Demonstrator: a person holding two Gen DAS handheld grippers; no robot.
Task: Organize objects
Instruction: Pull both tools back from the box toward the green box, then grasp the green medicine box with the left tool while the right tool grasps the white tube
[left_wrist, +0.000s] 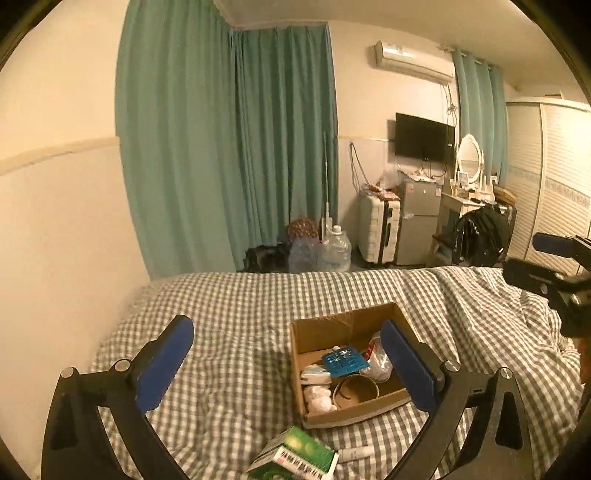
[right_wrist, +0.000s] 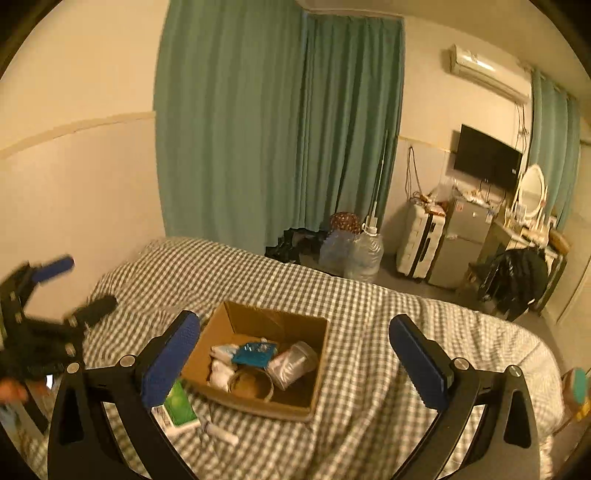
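An open cardboard box (left_wrist: 341, 322) (right_wrist: 258, 320) sits on the checked bed cover. Inside lie a blue blister pack (left_wrist: 345, 360) (right_wrist: 255, 352), a tape ring (left_wrist: 356, 391) (right_wrist: 251, 384), white packets (left_wrist: 317, 398) (right_wrist: 221, 369) and a clear jar (right_wrist: 293, 363). A green carton (left_wrist: 295, 456) (right_wrist: 179, 404) and a small white tube (left_wrist: 356, 452) (right_wrist: 221, 434) lie on the cover in front of the box. My left gripper (left_wrist: 286, 365) hovers open above the box's left side, holding nothing. My right gripper (right_wrist: 295, 362) is open and empty above the box. Each shows blurred at the other view's edge.
The bed (left_wrist: 240, 295) runs along a cream wall on the left. Beyond its far edge stand teal curtains (left_wrist: 229, 147), water bottles (left_wrist: 332, 251), a white suitcase (left_wrist: 378, 232), a small fridge (left_wrist: 419, 221) and a dresser with a mirror (left_wrist: 469, 153). A wardrobe (left_wrist: 554, 177) fills the right.
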